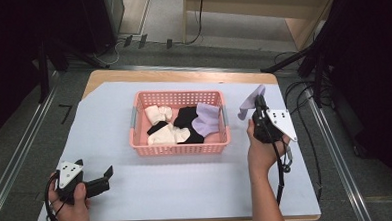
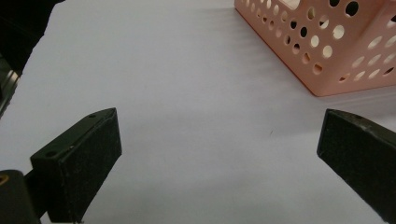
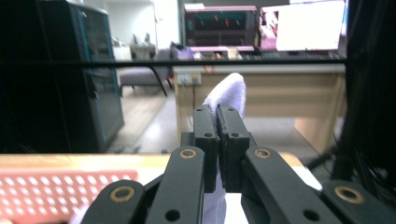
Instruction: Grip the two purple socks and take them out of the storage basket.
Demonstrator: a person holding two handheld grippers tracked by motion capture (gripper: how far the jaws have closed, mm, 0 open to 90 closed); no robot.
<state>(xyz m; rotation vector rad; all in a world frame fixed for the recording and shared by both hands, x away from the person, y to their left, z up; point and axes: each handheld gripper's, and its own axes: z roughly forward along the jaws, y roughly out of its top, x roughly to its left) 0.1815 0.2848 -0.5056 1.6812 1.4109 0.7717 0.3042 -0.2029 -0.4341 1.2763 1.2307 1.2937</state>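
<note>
A pink perforated basket (image 1: 178,149) stands mid-table and holds white socks (image 1: 161,134), a black sock (image 1: 187,117) and a lavender sock (image 1: 207,119). To its right, my right gripper (image 1: 258,108) is lifted above the table and shut on another lavender sock (image 1: 249,101). That sock (image 3: 227,92) sticks up past the closed jaws in the right gripper view. My left gripper (image 1: 106,177) rests low at the front left, open, with nothing between its fingers (image 2: 81,163). A corner of the basket (image 2: 327,51) lies ahead of it.
A pale lavender sheet (image 1: 187,183) covers the wooden table (image 1: 182,73). Cables and dark stands lie on the floor to the right. A desk and monitors (image 3: 261,28) stand beyond the table. Bare sheet stretches in front of the basket.
</note>
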